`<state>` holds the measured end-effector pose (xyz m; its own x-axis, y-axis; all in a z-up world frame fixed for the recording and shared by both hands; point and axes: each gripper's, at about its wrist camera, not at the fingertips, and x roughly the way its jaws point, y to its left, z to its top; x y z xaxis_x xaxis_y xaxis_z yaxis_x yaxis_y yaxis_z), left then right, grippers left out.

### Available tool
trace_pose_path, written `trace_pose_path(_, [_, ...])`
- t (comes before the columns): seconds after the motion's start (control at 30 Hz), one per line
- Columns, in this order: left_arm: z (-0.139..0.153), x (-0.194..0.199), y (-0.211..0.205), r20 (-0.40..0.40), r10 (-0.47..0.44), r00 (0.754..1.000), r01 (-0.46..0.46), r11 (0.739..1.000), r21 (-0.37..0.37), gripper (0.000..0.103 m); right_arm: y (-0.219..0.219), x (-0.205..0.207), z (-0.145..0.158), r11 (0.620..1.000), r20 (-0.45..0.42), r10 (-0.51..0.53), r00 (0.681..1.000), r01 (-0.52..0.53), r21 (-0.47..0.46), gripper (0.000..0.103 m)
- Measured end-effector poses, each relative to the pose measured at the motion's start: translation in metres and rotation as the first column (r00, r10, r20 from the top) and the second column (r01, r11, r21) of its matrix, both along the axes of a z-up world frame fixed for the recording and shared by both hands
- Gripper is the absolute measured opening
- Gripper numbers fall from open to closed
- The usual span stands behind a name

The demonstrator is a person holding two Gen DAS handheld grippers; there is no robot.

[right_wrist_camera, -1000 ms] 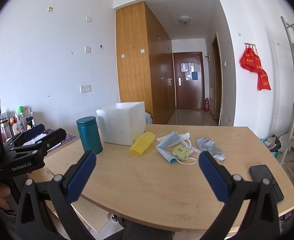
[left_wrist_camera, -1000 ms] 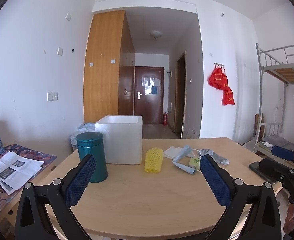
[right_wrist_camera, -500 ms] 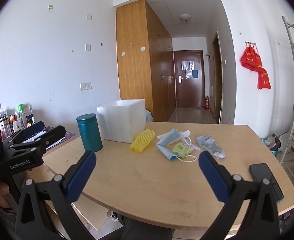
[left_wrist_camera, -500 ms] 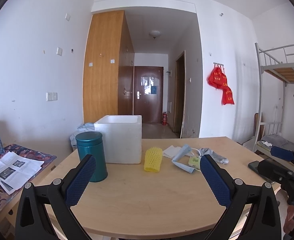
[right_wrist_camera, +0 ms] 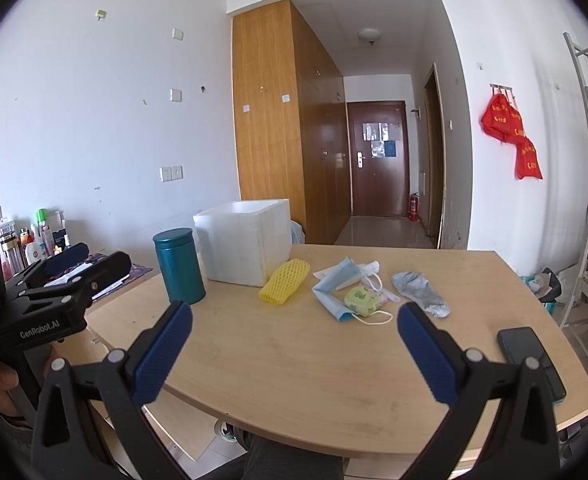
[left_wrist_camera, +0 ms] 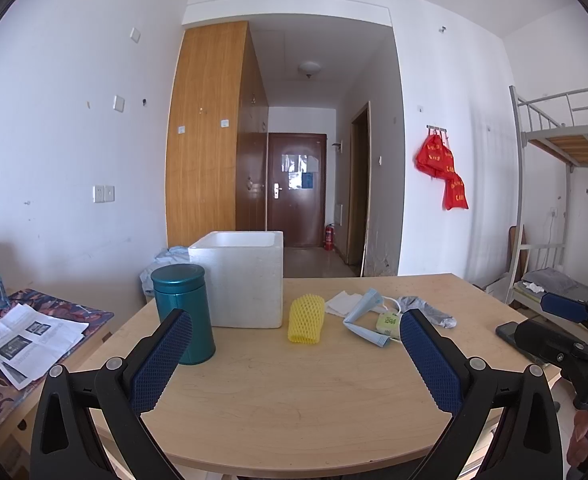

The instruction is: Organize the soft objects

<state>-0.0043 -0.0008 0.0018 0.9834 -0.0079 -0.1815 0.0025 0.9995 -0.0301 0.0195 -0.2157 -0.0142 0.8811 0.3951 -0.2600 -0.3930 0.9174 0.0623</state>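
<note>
A yellow foam net sleeve lies mid-table beside a white foam box. Right of it sit a blue face mask, a small green packet, a white tissue and a grey sock. My left gripper is open, held above the near table edge with nothing between its fingers. Farther right, my right gripper is likewise open and holds nothing. Each gripper shows at the edge of the other's view.
A teal lidded canister stands left of the box. A black phone lies at the wooden table's right front edge. A side table with papers and bottles is on the left, a bunk bed on the right.
The right wrist view has shifted slightly, so the objects sit a bit higher in it. The left gripper has barely moved. Nothing has been taken hold of.
</note>
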Motion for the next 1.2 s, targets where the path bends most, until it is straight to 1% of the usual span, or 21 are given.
trace_pose_path(0.57, [0.001, -0.002, -0.001, 0.001, 0.001, 1.0, -0.001, 1.0, 0.004, 0.103, 0.004, 0.005, -0.001, 1.0, -0.001, 0.013, 1.0, -0.013, -0.003, 0.103])
trace_pose_path(0.7, [0.001, 0.001, -0.002, -0.002, -0.002, 1.0, 0.002, 1.0, -0.005, 0.103, 0.006, 0.009, -0.003, 1.0, -0.006, 0.022, 1.0, -0.022, -0.011, 0.103])
trace_pose_path(1.0, [-0.001, 0.022, -0.003, -0.036, 0.001, 0.999, -0.001, 1.0, -0.013, 0.103, 0.0, 0.028, -0.009, 1.0, -0.042, 0.022, 0.999, -0.022, 0.002, 0.103])
trace_pose_path(1.2, [-0.005, 0.049, -0.005, -0.07, -0.016, 0.997, 0.014, 1.0, -0.027, 0.103, -0.007, 0.048, -0.013, 1.0, -0.069, 0.013, 0.998, -0.013, -0.005, 0.103])
